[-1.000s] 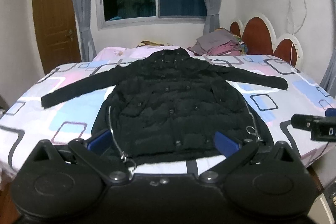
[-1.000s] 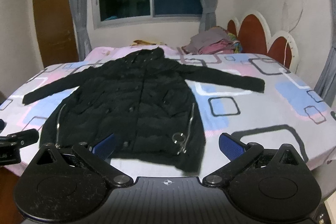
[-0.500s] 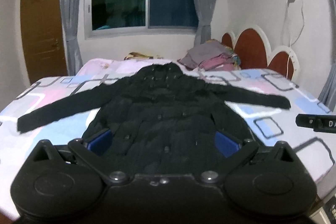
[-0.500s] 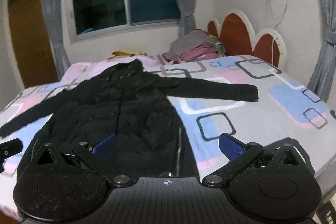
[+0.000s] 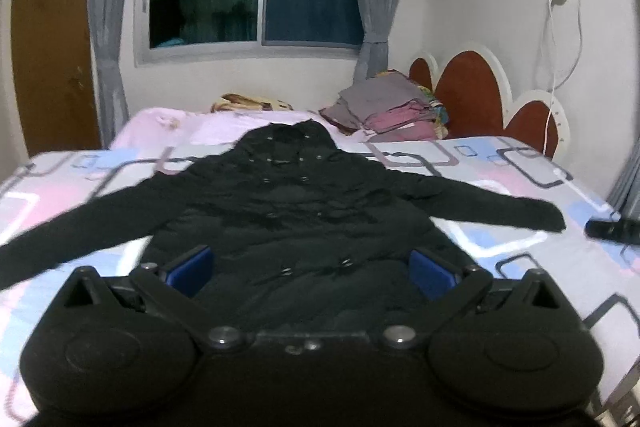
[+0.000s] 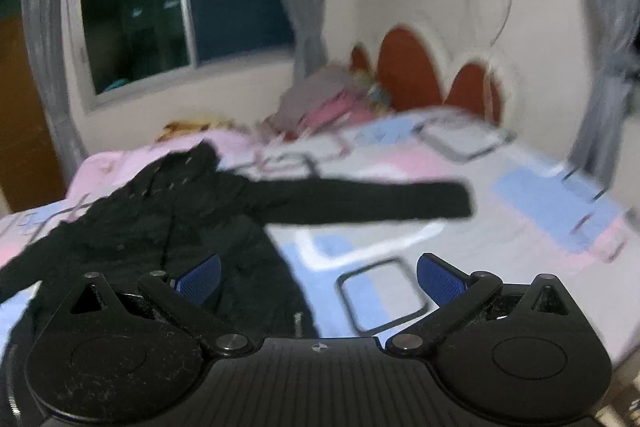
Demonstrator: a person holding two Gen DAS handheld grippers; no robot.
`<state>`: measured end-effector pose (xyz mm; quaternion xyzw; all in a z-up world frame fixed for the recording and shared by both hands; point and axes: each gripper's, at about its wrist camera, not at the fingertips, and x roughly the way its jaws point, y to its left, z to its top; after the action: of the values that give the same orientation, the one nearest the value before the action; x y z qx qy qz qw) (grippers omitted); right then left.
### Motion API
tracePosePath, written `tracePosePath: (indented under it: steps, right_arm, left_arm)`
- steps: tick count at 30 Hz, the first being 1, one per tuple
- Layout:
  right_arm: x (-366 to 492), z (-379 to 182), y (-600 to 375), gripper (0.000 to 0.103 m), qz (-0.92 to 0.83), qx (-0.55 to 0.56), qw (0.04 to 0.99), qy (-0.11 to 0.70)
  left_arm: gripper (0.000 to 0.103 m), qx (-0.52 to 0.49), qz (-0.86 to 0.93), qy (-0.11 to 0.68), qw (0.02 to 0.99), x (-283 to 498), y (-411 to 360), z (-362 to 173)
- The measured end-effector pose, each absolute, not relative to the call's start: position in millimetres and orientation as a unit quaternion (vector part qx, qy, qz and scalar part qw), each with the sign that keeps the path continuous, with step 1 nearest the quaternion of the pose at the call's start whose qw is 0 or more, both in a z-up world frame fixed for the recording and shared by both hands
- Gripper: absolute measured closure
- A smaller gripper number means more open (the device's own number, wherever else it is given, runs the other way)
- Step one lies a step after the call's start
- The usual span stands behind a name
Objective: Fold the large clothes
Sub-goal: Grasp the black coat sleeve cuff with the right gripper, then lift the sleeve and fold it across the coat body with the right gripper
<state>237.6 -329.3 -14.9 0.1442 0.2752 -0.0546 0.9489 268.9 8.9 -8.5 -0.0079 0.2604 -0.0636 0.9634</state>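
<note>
No fold is made: the black hooded coat [image 5: 296, 211] lies spread flat mid-frame on the patterned bed [image 5: 520, 251], both sleeves outstretched, while left gripper [image 5: 310, 269] and right gripper [image 6: 318, 277] gape wide, holding nothing.

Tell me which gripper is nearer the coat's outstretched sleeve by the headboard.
Right. The right gripper points past the coat's edge toward that sleeve; the left gripper sits over the black coat, the sleeve off to its right.
</note>
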Motion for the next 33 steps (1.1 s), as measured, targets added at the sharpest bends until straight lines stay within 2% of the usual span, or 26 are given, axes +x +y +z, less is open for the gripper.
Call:
tracePosePath:
  steps: [4,13,14,15,16,26,33]
  right_arm:
    - [285,-38,-360,0.000,-0.056,0.174,0.934,0.308]
    - [393,-88,-467,0.001,-0.127,0.252,0.916,0.287]
    - [402,-95,-476,0.008,-0.132,0.255,0.914,0.286]
    - [412,-102,-487,0.041,-0.137,0.260,0.910,0.291]
    - [420,-109,-497,0.053,-0.145,0.270,0.905,0.296]
    - [456,-177,-558,0.052,-0.176,0.361,0.862,0.310]
    - [459,-184,-562,0.053,-0.187,0.368,0.861,0.295]
  left_arm:
    - [0.000,0.004,-0.074,0.265,0.961,306,-7,-21]
    - [0.000,0.022,-0.060,0.285,0.956,413,-59,-44]
    - [0.000,0.023,-0.061,0.289,0.955,425,-65,-48]
    - [0.000,0.025,-0.060,0.293,0.954,435,-72,-51]
    - [0.000,0.027,-0.059,0.295,0.953,444,-77,-55]
    - [0.002,0.029,-0.040,0.322,0.946,497,-92,-77]
    - [0.001,0.032,-0.012,0.334,0.942,518,-80,-81]
